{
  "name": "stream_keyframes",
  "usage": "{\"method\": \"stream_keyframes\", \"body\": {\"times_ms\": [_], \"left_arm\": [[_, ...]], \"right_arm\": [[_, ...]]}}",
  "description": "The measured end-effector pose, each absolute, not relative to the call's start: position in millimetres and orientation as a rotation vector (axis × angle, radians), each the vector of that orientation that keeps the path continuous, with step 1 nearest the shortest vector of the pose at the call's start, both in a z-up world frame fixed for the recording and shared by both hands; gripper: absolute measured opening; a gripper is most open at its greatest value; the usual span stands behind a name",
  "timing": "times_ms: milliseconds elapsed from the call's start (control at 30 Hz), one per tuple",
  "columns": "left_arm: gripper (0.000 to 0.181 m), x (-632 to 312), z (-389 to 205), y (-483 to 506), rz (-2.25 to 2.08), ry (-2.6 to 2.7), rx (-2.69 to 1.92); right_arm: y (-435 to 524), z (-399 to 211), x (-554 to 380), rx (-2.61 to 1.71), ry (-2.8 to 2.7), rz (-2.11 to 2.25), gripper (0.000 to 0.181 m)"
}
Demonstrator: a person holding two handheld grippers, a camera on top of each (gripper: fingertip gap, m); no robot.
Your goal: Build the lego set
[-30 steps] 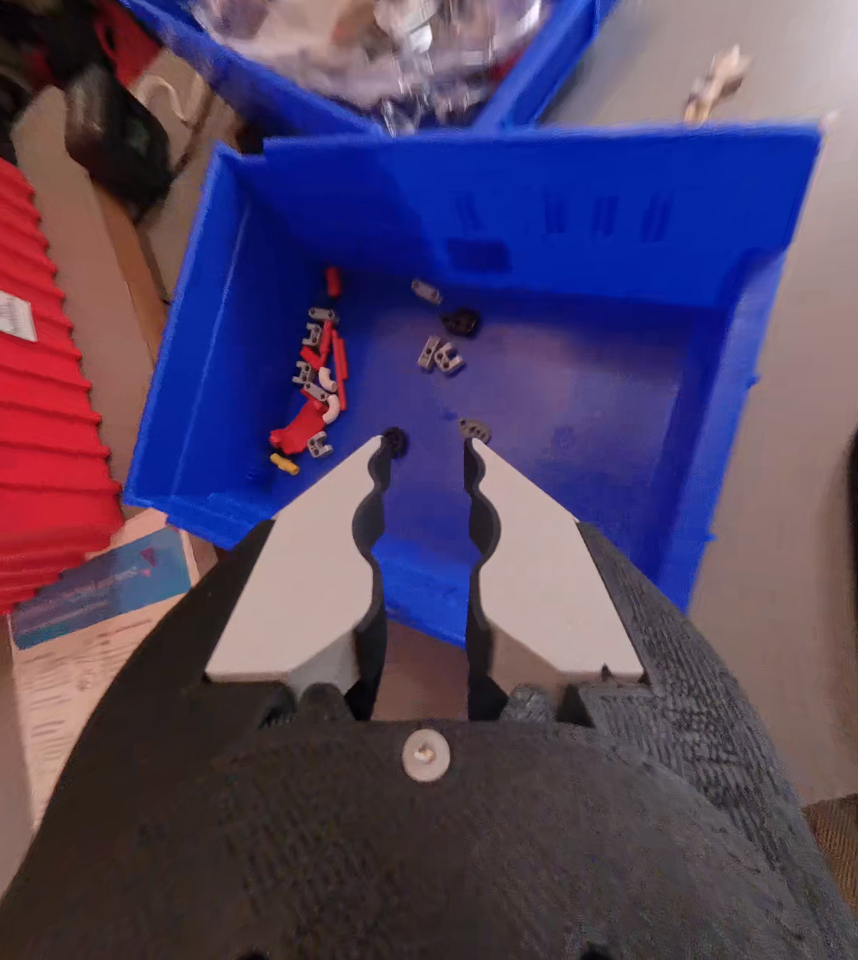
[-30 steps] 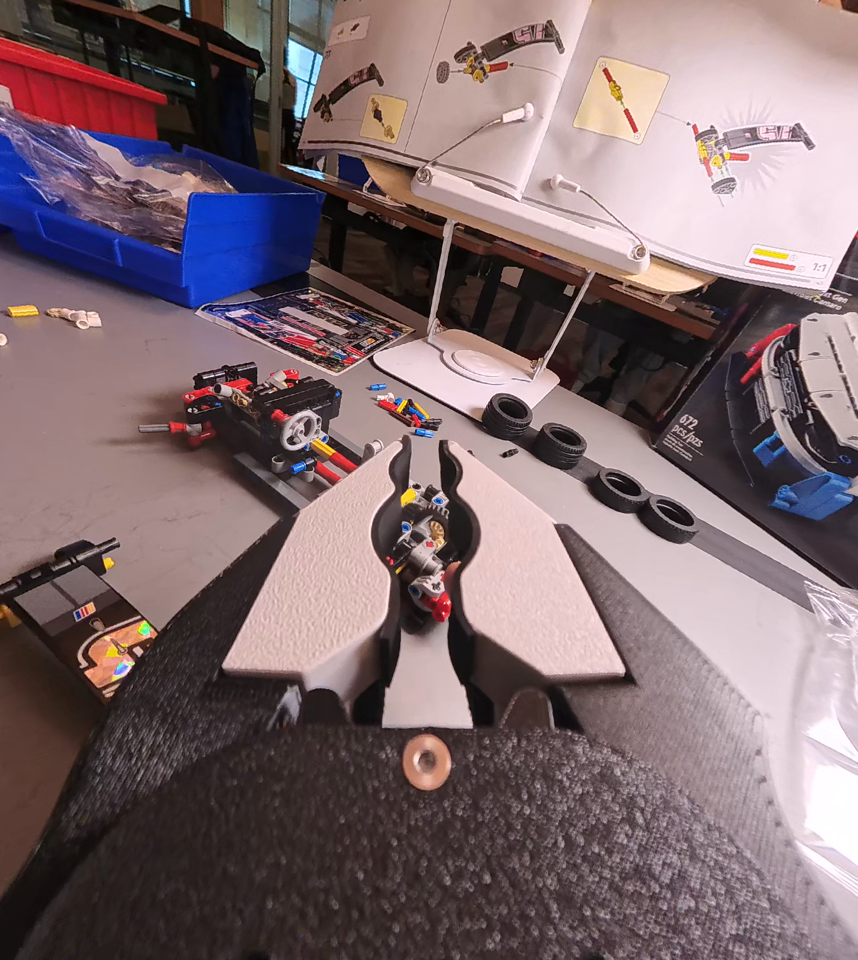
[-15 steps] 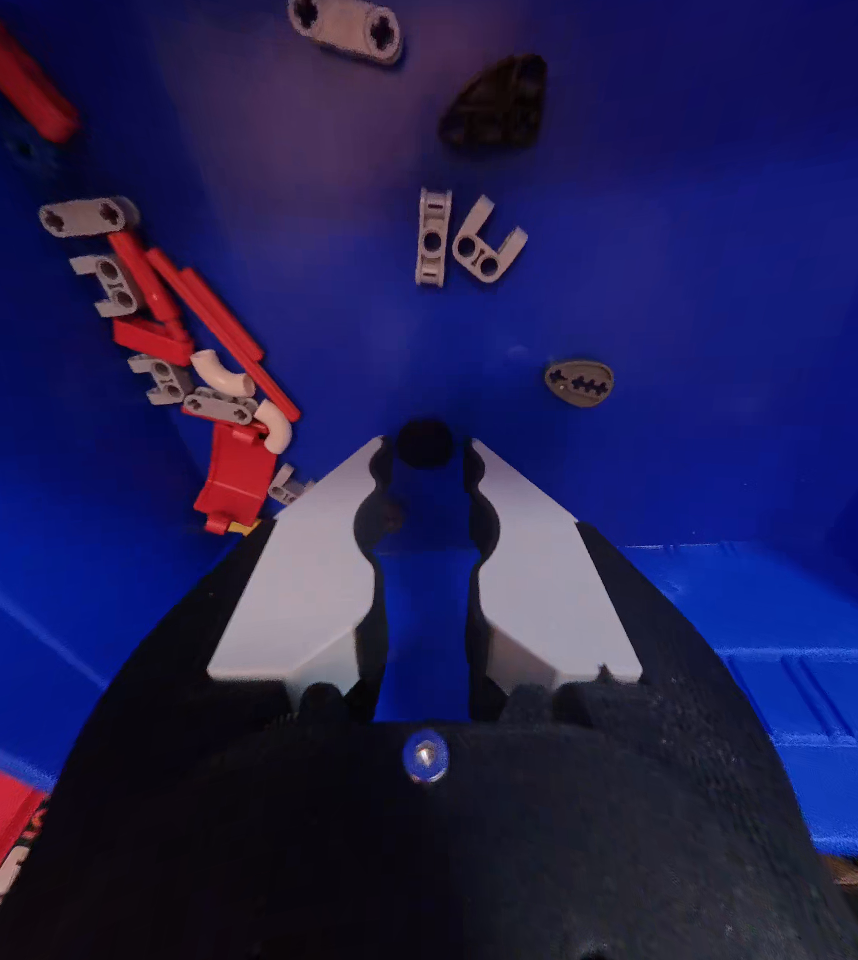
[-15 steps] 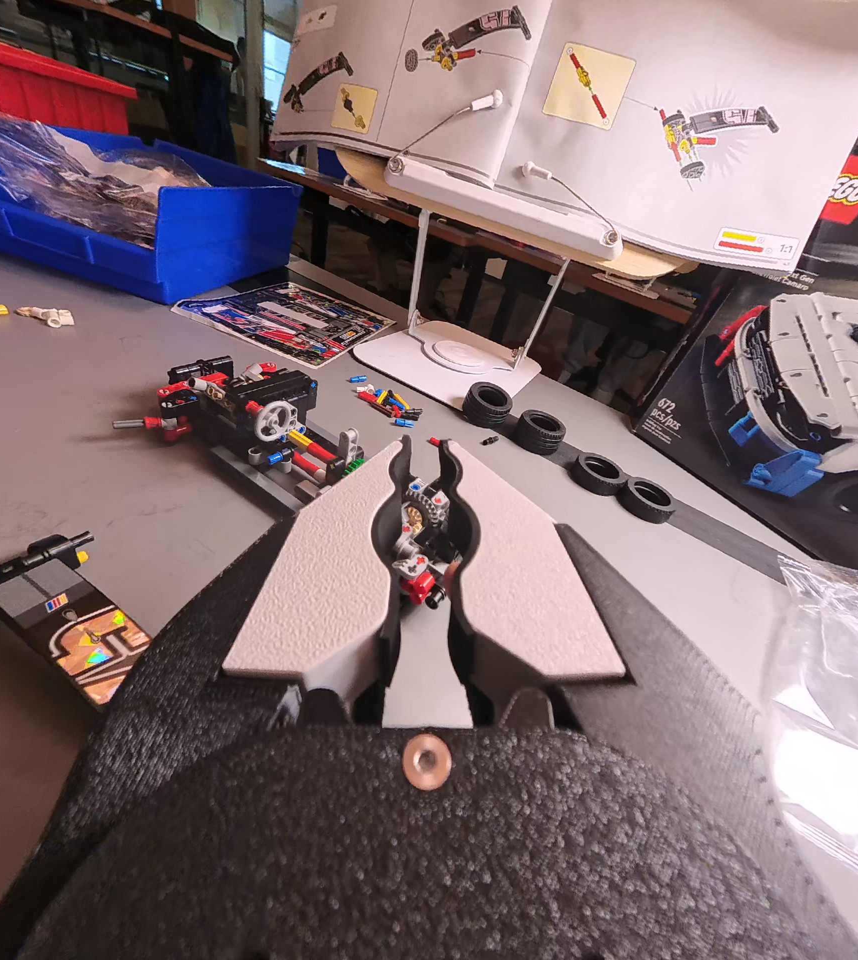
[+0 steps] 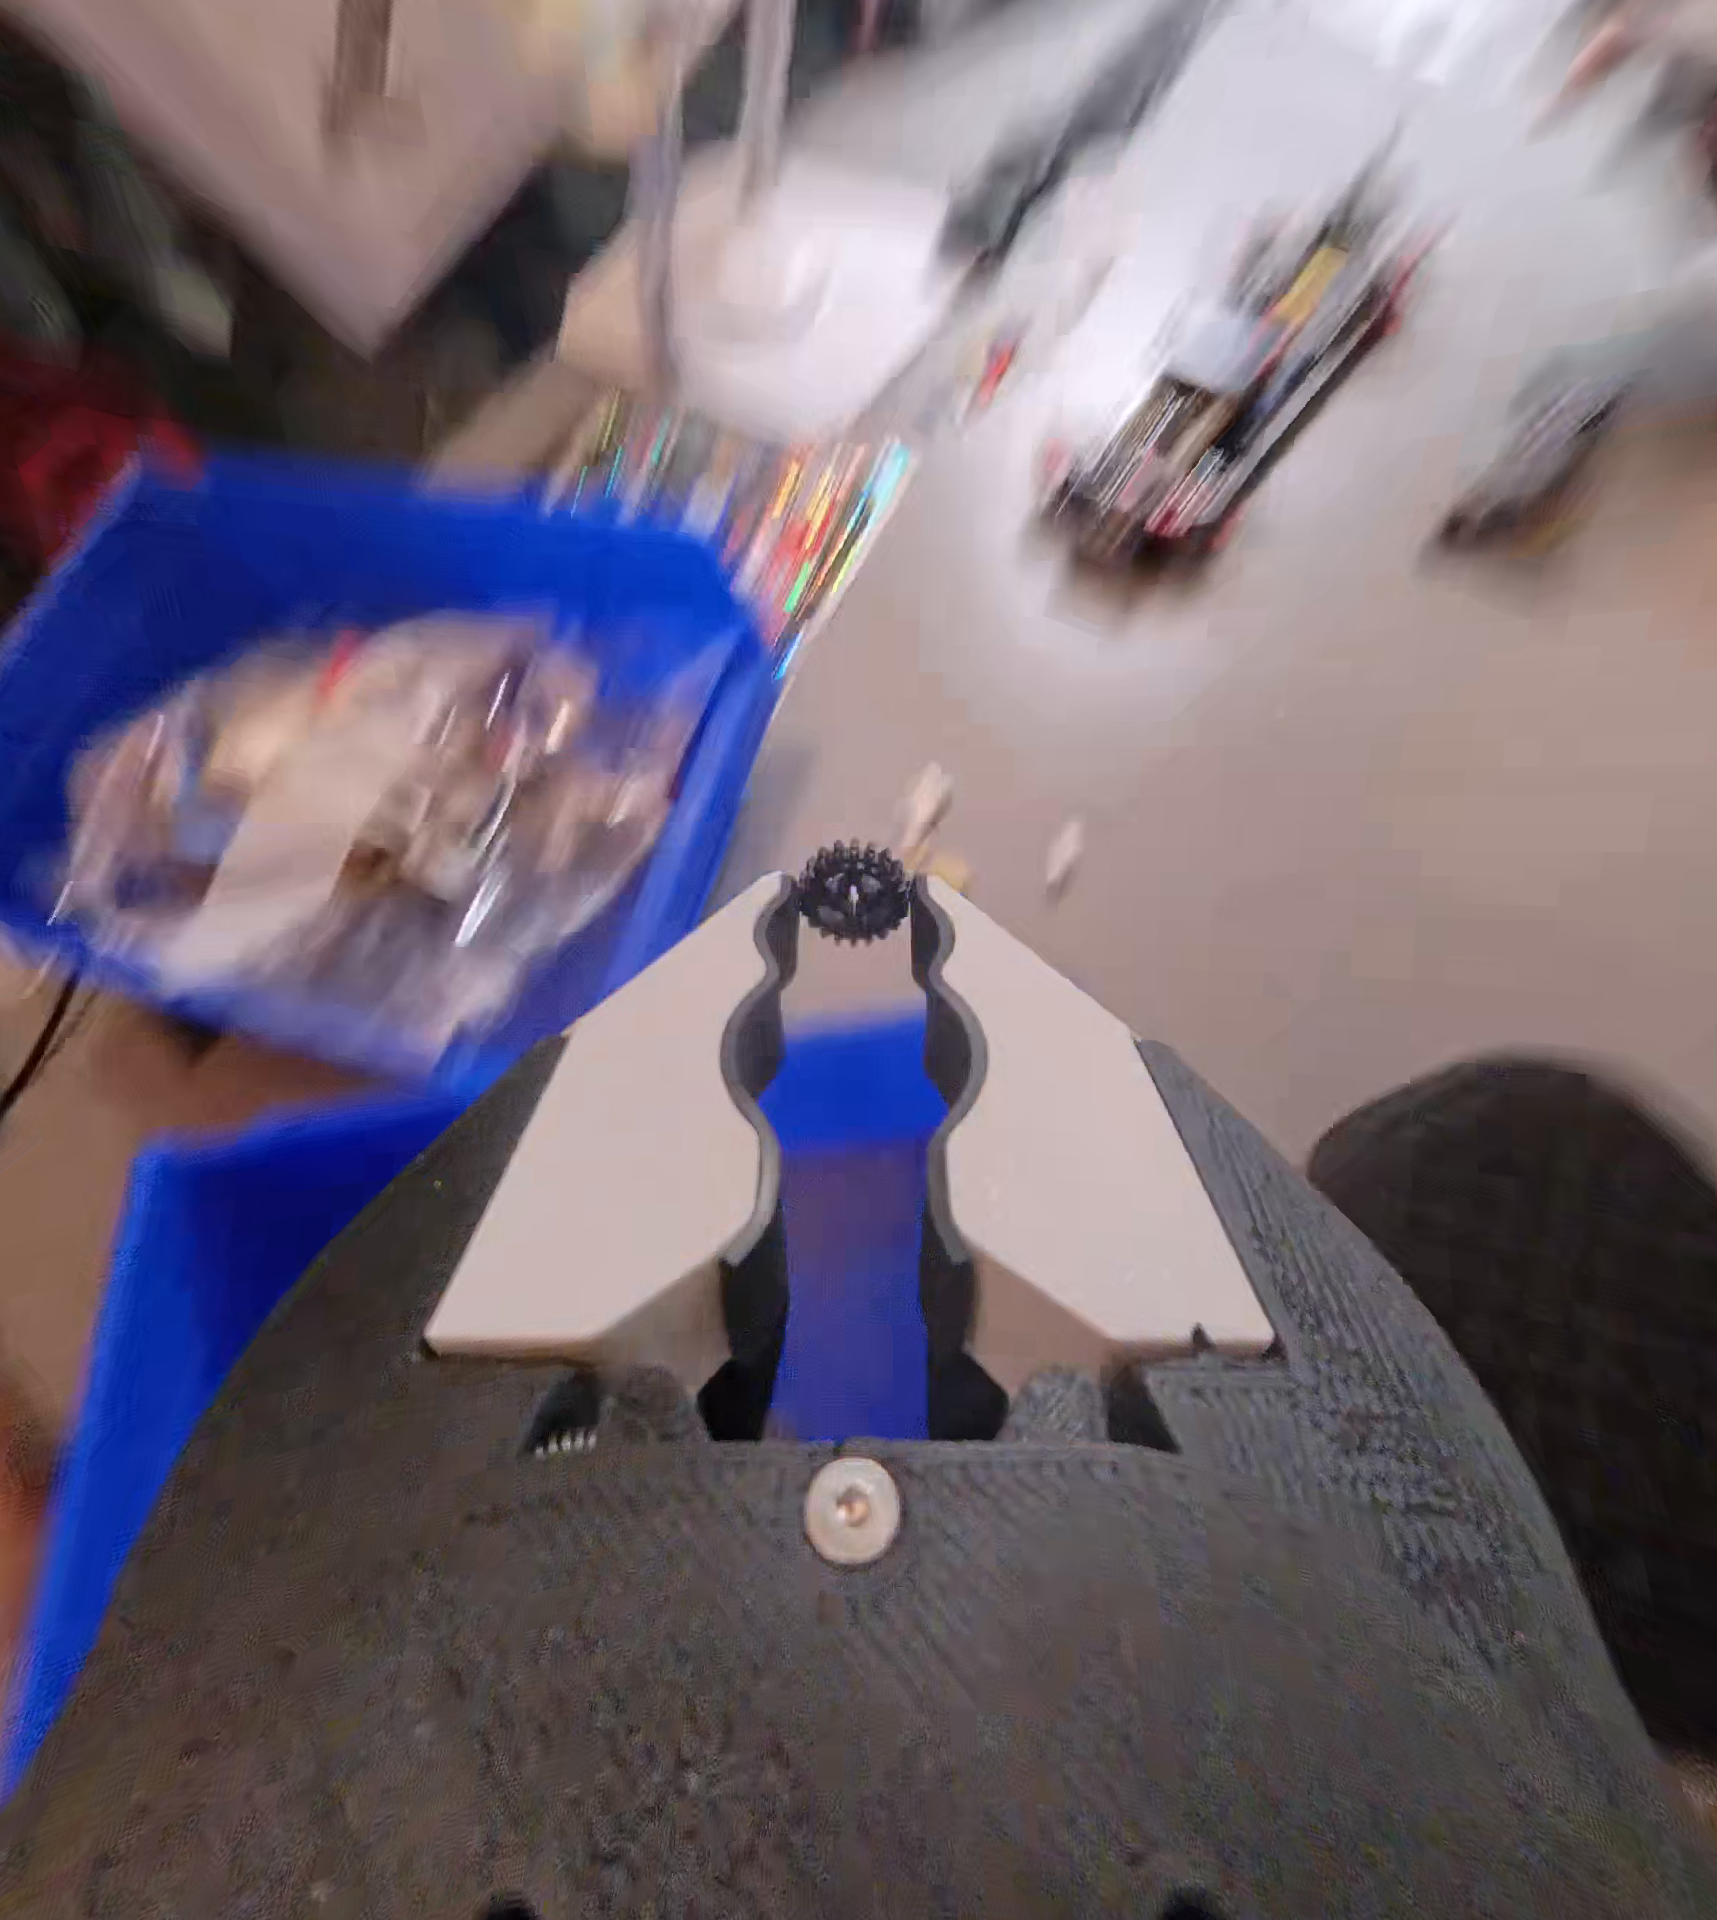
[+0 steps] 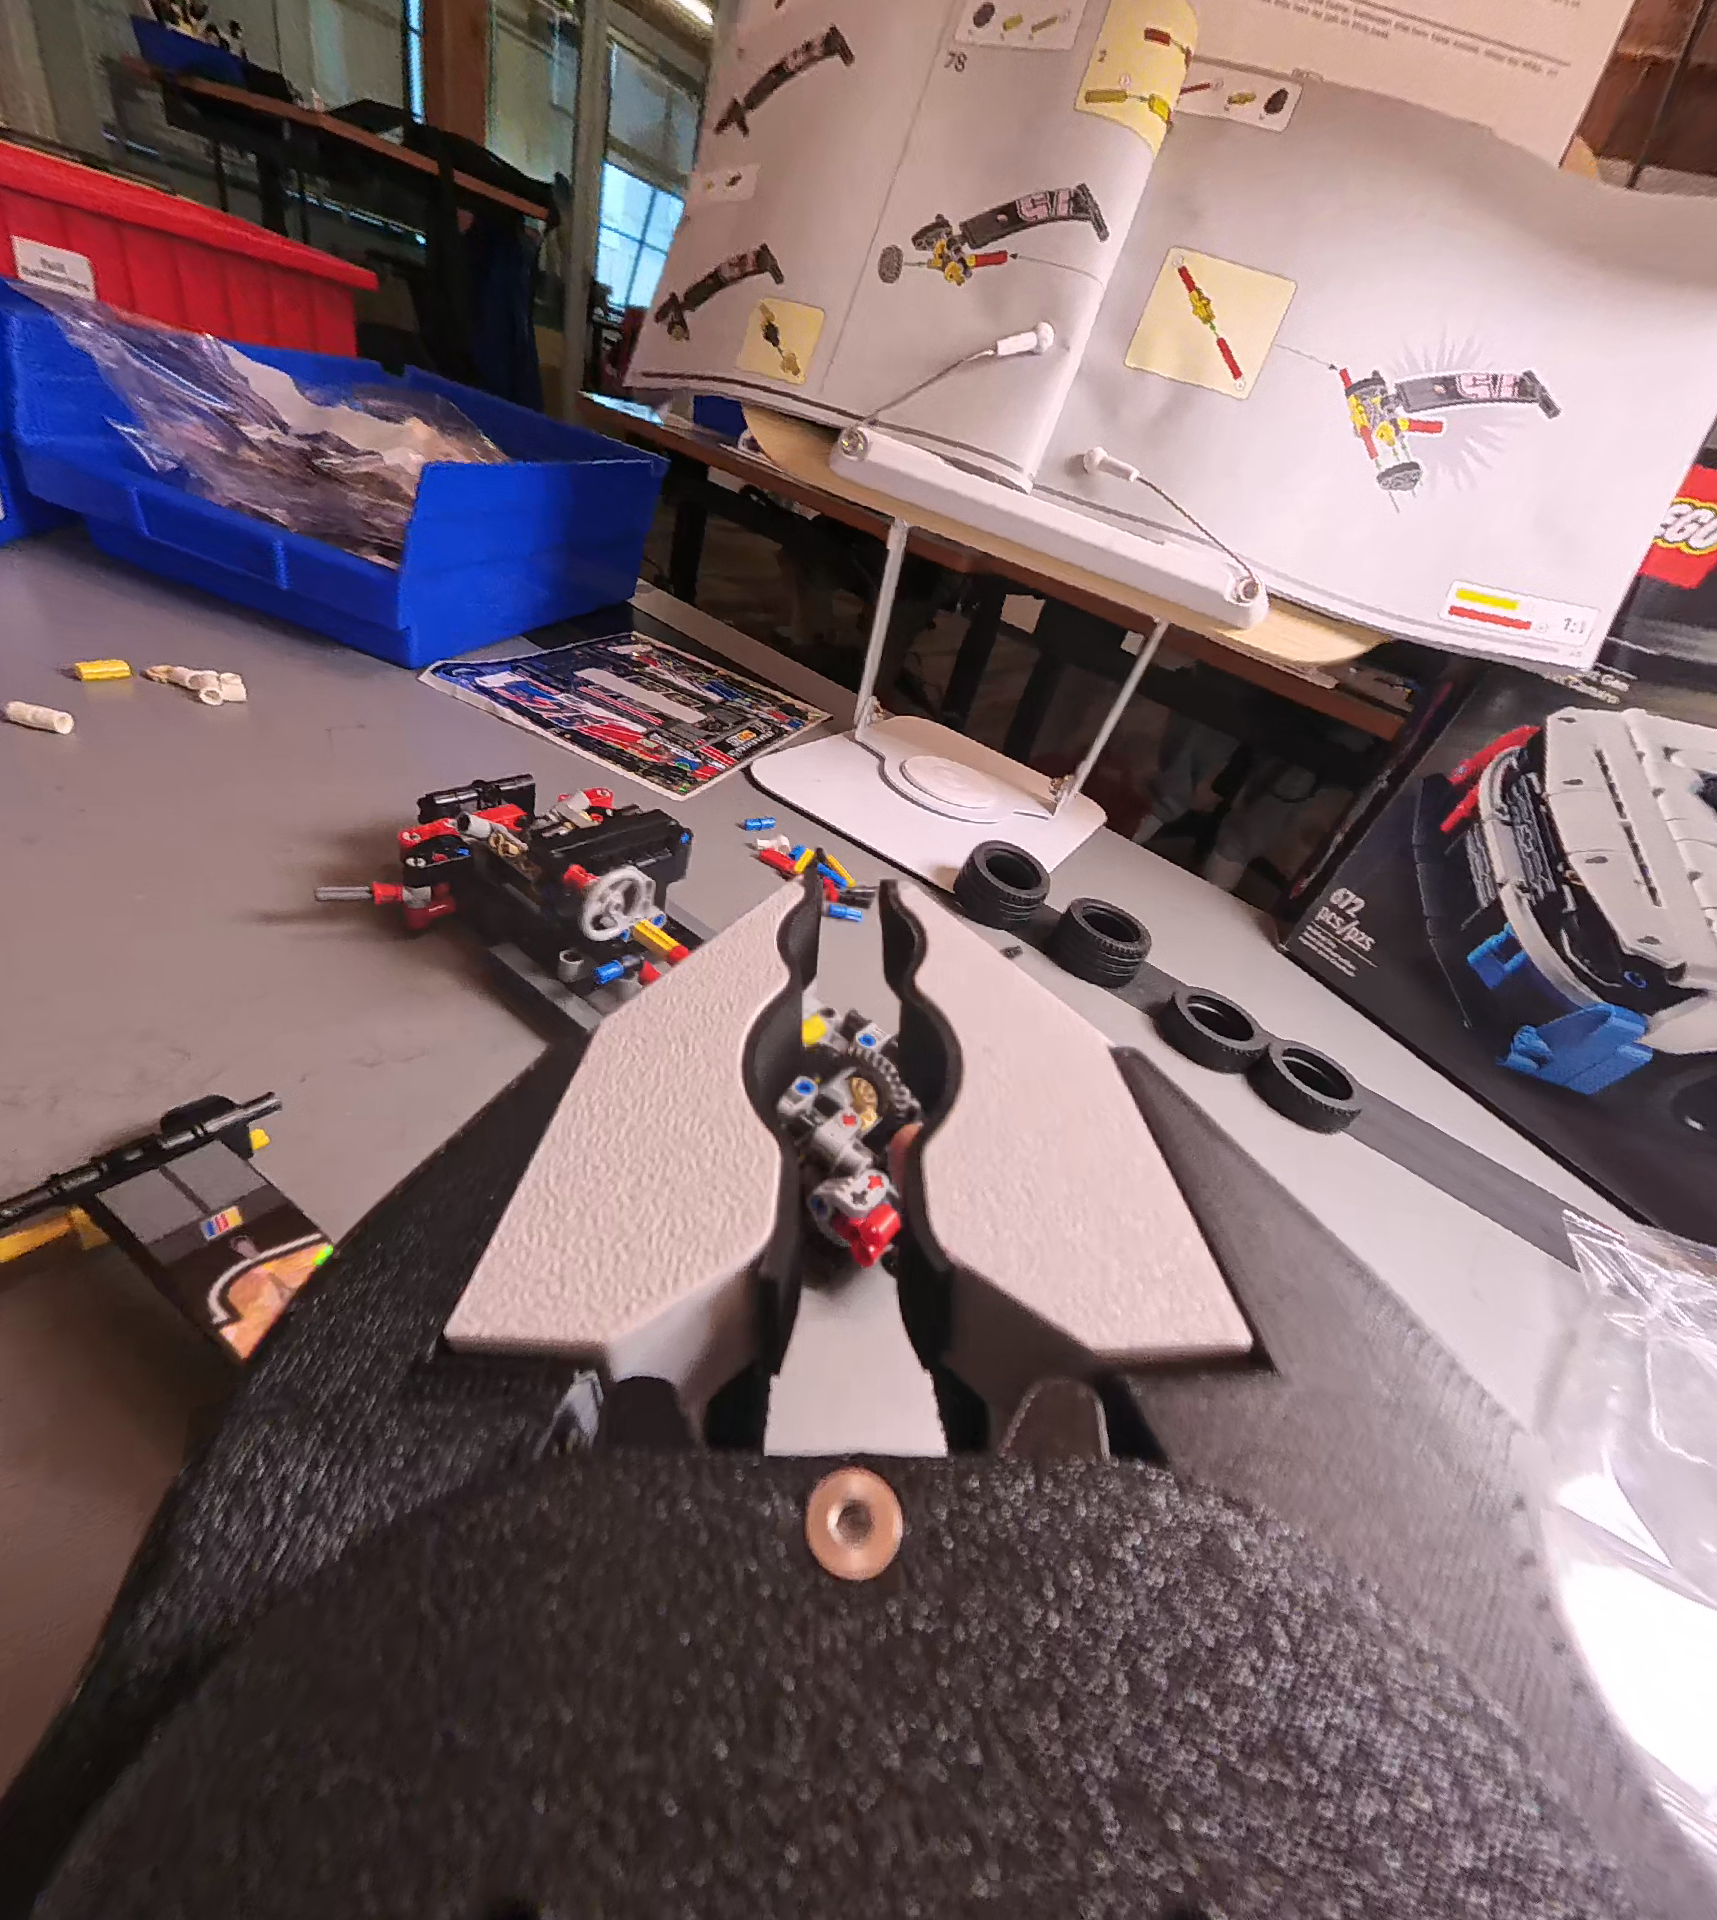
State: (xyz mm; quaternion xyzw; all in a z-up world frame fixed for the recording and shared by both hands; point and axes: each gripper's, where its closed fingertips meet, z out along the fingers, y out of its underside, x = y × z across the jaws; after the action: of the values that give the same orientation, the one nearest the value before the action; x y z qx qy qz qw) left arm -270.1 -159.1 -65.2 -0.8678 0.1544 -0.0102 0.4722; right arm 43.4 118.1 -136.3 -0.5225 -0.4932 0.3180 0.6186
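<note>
My left tongs (image 5: pixel 852 902) are clenched on a small black gear (image 5: pixel 852 900), pinched at the very fingertips and held in the air above the grey bench (image 5: pixel 1197 852). The left wrist view is heavily motion-blurred. Beneath the left tongs lies the edge of a blue bin (image 5: pixel 210 1247); to the left stands a second blue bin (image 5: pixel 688 727) containing clear plastic bags.

My right tongs (image 6: pixel 849 914) are clenched on a small grey gear assembly (image 6: pixel 849 1117) with red, yellow and blue parts, seated deep between the fingers rather than at the tips.

On the bench ahead of the right tongs:
- the partly built chassis (image 6: pixel 553 873), black with red and yellow parts;
- loose coloured pins (image 6: pixel 812 862) just beside it;
- four black tyres (image 6: pixel 1103 940) in a row, near the white stand (image 6: pixel 937 779) that carries the open instruction booklet (image 6: pixel 1197 291);
- a stickered black panel (image 6: pixel 199 1236) at the left;
- the set's box (image 6: pixel 1612 935) at the right.
</note>
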Motion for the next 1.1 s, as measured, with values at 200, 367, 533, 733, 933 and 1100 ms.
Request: {"method": "stream_keyframes", "body": {"times_ms": [200, 367, 533, 733, 933, 1100], "left_arm": [[0.019, -92.6, -41.3, -112.4, -0.766, 0.355, -1.591], [0.018, -26.4, -65.1, -70.1, -1.386, 0.268, -1.364], [0.018, -2.6, -82.0, -63.4, -1.701, 0.290, -1.254], [0.019, 7.9, -88.6, -75.4, -1.736, 0.339, -1.241], [0.019, 1.3, -98.7, -65.7, -1.642, 0.305, -1.301], [0.027, -42.6, -126.4, -36.0, -1.218, 0.179, -1.515]], "right_arm": [[43.6, -128.9, 22.9, -1.049, -1.350, 1.012, 0.017], [-22.0, -123.1, 9.8, -0.892, -1.539, 1.143, 0.030], [-58.9, -93.7, 0.0, -0.721, -1.634, 1.150, 0.030], [-86.9, -95.4, -6.2, -0.577, -1.765, 1.095, 0.022], [-76.5, -102.9, -7.9, -0.627, -1.791, 1.021, 0.018], [6.7, -158.8, 21.8, -0.937, -2.025, 0.608, 0.018]]}}
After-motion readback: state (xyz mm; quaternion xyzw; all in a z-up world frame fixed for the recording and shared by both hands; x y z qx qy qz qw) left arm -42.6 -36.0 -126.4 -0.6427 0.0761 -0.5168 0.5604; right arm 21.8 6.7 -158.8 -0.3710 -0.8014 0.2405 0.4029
